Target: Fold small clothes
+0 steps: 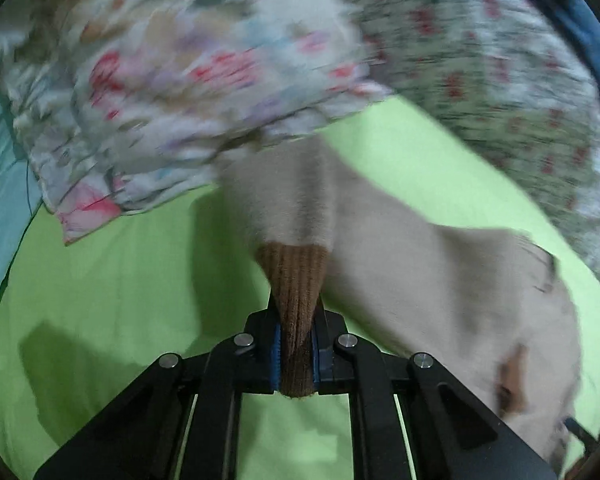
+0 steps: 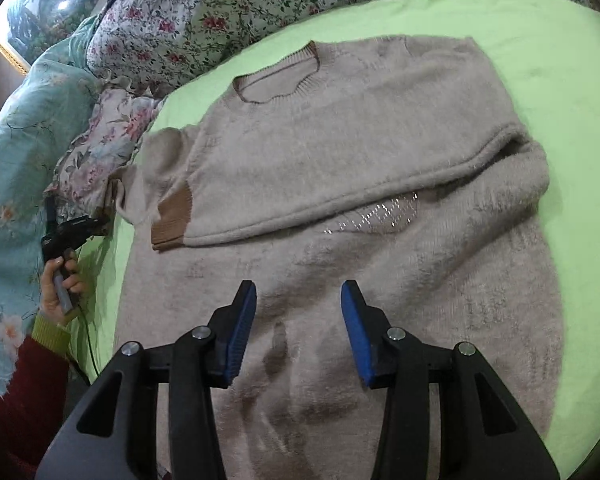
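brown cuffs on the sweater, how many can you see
2. One brown cuff lies on the sweater, at the end of the sleeve folded across its front. The other cuff is clamped in the left gripper, beside the floral bedding.

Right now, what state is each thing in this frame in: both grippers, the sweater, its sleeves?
left gripper: shut on the brown cuff, sleeve lifted.
right gripper: open, above the sweater's lower part, holding nothing.
beige sweater: lying front up on the green sheet, partly folded.
folded sleeve: laid across the chest, its cuff free.
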A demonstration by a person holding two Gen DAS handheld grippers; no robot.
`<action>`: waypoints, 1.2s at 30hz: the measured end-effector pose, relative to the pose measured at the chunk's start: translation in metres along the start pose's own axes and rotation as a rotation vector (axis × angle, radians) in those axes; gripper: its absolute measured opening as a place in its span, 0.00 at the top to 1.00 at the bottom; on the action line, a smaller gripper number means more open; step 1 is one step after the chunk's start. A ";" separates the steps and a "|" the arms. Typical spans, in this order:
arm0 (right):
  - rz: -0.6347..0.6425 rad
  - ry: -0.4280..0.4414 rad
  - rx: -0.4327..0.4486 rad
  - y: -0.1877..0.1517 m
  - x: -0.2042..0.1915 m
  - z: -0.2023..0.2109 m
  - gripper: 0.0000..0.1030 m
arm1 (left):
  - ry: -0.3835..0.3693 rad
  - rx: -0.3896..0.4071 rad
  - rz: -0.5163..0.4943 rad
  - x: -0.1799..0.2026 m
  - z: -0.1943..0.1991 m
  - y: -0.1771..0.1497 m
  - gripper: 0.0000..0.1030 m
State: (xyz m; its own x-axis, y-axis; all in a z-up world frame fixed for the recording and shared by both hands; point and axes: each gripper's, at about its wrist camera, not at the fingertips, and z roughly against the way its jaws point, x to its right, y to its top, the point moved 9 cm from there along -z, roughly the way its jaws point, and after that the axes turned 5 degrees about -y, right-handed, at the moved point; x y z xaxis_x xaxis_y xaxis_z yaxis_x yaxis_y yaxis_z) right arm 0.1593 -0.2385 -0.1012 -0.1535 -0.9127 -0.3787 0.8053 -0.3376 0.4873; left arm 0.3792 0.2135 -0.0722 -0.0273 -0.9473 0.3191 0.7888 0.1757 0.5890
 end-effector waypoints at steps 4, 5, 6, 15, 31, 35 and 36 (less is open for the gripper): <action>-0.013 0.037 0.020 0.002 -0.007 0.007 0.56 | -0.159 0.021 -0.106 0.086 0.042 -0.023 0.91; -0.014 0.041 0.024 0.002 -0.007 0.010 0.56 | -0.197 0.020 -0.130 0.105 0.047 -0.027 0.91; -0.017 0.047 0.029 0.001 -0.007 0.013 0.56 | -0.247 0.018 -0.157 0.131 0.053 -0.034 0.91; -0.124 0.036 0.133 0.000 0.027 0.054 0.56 | -0.579 -0.110 -0.338 0.333 0.035 -0.096 0.91; -0.167 0.032 0.130 0.005 0.040 0.049 0.56 | -0.527 -0.273 -0.354 0.351 -0.046 -0.164 0.42; -0.138 0.060 0.109 0.013 0.020 0.031 0.56 | -0.446 -0.199 -0.301 0.298 -0.020 -0.153 0.41; -0.128 0.064 0.103 0.016 0.015 0.025 0.56 | -0.393 -0.170 -0.276 0.276 -0.016 -0.148 0.41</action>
State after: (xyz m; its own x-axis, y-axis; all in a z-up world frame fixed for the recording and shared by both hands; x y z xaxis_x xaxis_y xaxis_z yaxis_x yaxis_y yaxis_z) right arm 0.1558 -0.2633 -0.0792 -0.2120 -0.8451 -0.4908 0.7181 -0.4753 0.5084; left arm 0.2651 -0.0786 -0.0827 -0.4518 -0.7743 0.4432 0.8076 -0.1438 0.5720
